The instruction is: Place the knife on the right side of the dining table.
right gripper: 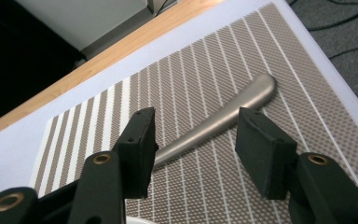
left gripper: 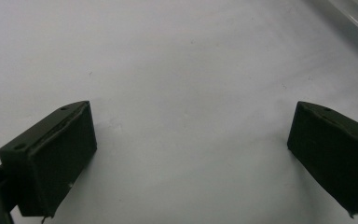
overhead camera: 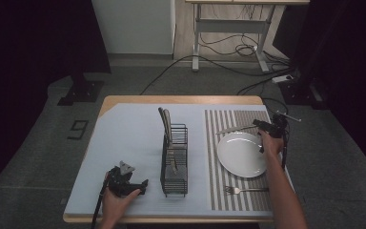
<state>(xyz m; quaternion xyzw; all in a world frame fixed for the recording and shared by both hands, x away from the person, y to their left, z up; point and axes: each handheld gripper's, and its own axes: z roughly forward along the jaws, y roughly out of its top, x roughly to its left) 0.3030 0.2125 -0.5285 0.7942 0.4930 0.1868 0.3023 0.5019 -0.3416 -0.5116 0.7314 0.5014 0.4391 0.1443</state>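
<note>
The wooden-edged worktop (overhead camera: 181,99) under its pale blue cover carries a brown-and-white striped woven placemat (overhead camera: 248,198) on the right side, and the place setting on that mat looks most of the way laid out. A round white plate (overhead camera: 240,153) sits in the middle of the mat, a silver metal fork (overhead camera: 242,190) lies on the near side of the plate, and a brushed-steel knife (overhead camera: 236,129) lies on the far side, its rounded handle (right gripper: 242,100) resting flat on the weave in the right gripper view. To the left of the mat stands a black wire cutlery rack (overhead camera: 174,164) with what looks like one or two more pieces upright in it, so some items probably remain to be fetched. The right tool (right gripper: 193,140) hangs just above the knife with its jaws parted on either side of the handle and not pressing on it, so it grips nothing and the knife seems already set down. The left tool (left gripper: 191,140) rests over the bare blue cover near the front left corner, jaws spread wide and empty, apparently waiting for its turn.
</note>
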